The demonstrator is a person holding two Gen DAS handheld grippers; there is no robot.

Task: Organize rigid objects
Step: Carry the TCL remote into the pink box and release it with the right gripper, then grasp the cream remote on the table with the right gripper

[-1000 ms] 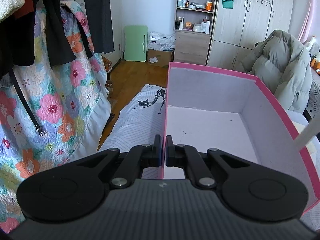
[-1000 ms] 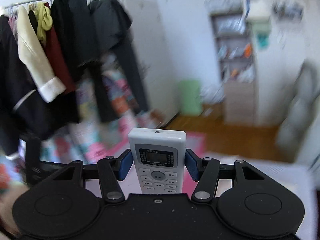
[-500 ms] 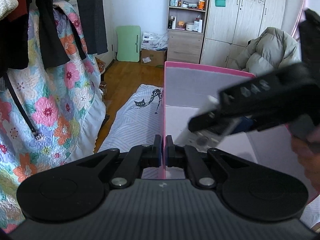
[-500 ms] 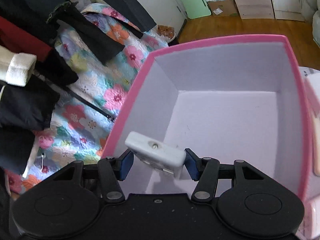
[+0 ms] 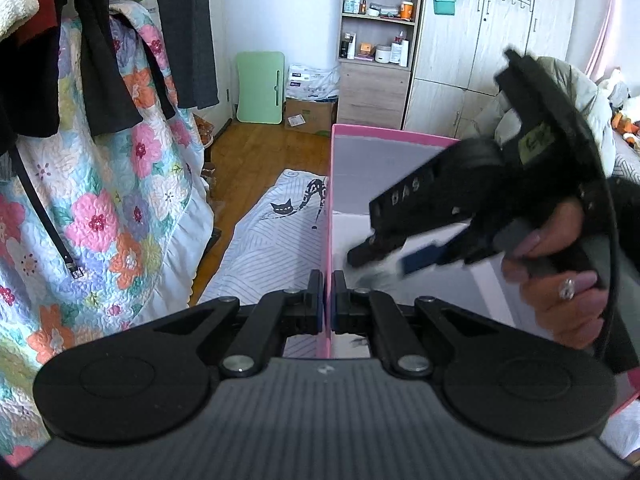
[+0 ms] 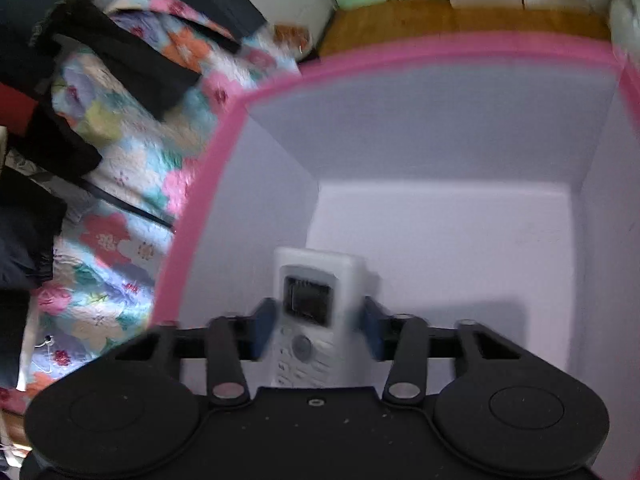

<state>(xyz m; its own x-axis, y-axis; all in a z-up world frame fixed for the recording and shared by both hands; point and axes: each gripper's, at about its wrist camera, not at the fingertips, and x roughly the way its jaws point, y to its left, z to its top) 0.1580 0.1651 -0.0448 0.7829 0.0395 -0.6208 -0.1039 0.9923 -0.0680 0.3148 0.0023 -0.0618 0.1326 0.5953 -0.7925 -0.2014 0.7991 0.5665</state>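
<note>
So the left gripper pinches the pink box's left wall while the right gripper, pads seemingly parted, has the white remote low by the box's near-left corner, apparently just being released, the floor otherwise bare.

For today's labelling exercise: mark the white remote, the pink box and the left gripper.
white remote (image 6: 310, 304), right wrist view, on its display.
pink box (image 6: 460, 50), right wrist view, on its far rim.
left gripper (image 5: 327, 302), left wrist view, between the fingertips.
</note>
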